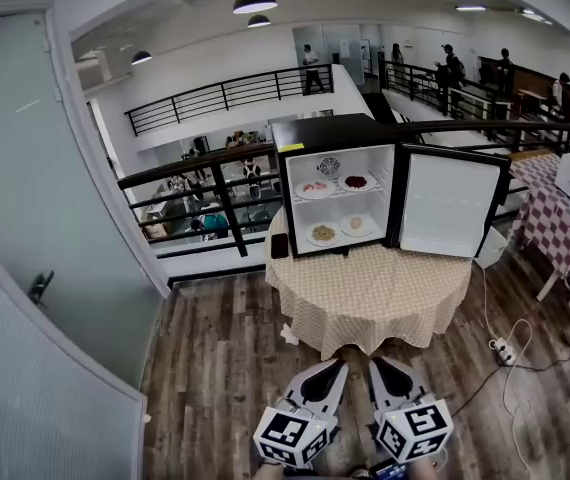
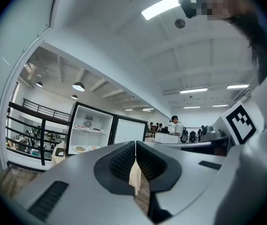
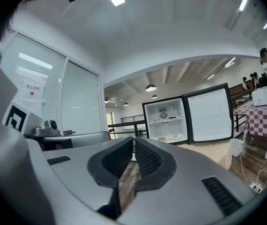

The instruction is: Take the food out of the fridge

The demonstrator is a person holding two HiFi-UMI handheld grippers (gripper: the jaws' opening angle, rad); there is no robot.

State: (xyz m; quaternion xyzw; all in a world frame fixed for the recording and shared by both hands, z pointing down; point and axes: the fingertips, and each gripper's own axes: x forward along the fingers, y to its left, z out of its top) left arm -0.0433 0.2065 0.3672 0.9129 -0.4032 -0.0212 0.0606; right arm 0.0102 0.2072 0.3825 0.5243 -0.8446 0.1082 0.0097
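Food (image 1: 323, 233) on four plates (image 1: 315, 188), two per shelf, inside the open fridge (image 1: 327, 130), which stands on a cloth-covered round table (image 1: 375, 293) well apart from us, door (image 1: 449, 204) swung to the right. The left gripper (image 1: 340, 364) and right gripper (image 1: 375, 362) hang low and near us, jaws closed together on nothing. We judge the plates light, stiff, smooth and breakable, their food loose: we would pinch each by its near rim and keep it level.
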